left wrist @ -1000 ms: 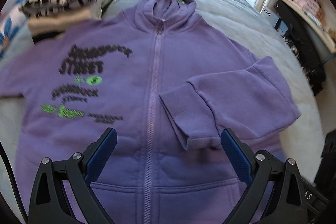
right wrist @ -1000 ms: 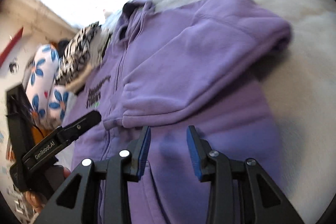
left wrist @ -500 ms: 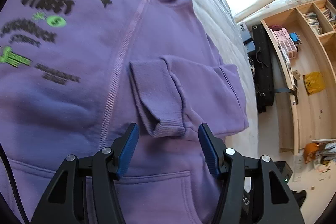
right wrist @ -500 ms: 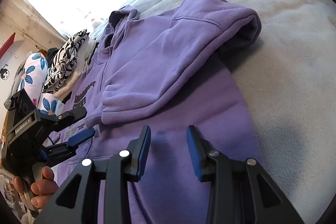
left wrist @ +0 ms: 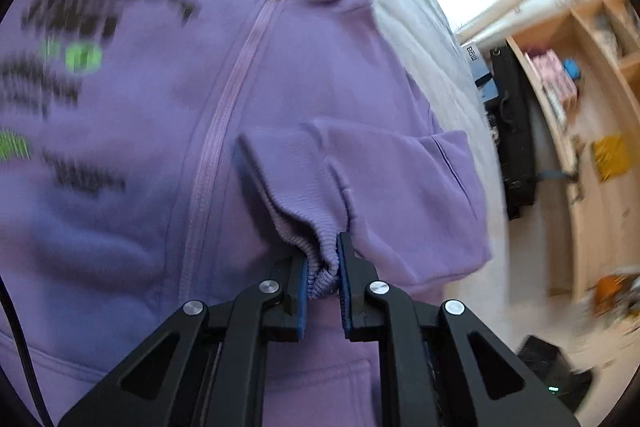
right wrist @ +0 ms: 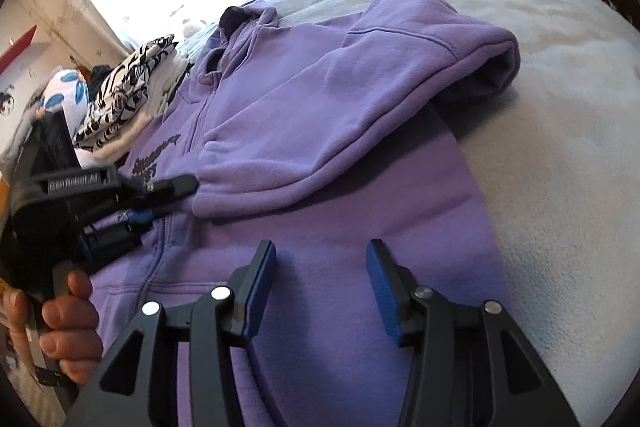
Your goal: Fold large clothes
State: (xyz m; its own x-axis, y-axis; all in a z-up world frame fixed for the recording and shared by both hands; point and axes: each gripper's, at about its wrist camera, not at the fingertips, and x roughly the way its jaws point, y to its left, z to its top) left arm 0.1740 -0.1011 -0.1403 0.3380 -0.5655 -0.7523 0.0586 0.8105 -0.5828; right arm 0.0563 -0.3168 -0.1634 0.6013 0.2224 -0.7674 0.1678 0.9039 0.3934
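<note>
A purple zip hoodie [left wrist: 160,147] lies face up on the bed, its right sleeve [right wrist: 340,115] folded across the chest. My left gripper [left wrist: 323,267] is closing, and its blue pads pinch the bunched ribbed cuff [left wrist: 304,231] of that sleeve. In the right wrist view the left gripper [right wrist: 168,199] sits at the cuff end, beside the zip. My right gripper [right wrist: 322,267] hovers over the hoodie's lower front [right wrist: 320,227]. Its jaws are opening with nothing between them.
A stack of folded clothes [right wrist: 128,83] topped by a zebra print lies past the hoodie's left shoulder, by a floral pillow [right wrist: 68,91]. Grey bedcover [right wrist: 560,147] stretches right of the hoodie. Wooden shelves [left wrist: 580,87] and a black case [left wrist: 516,131] stand beyond the bed's edge.
My left gripper came down onto the sleeve cuff and went from wide open to pinching it. The right gripper's jaws spread wider; it stayed over the hoodie's lower front.
</note>
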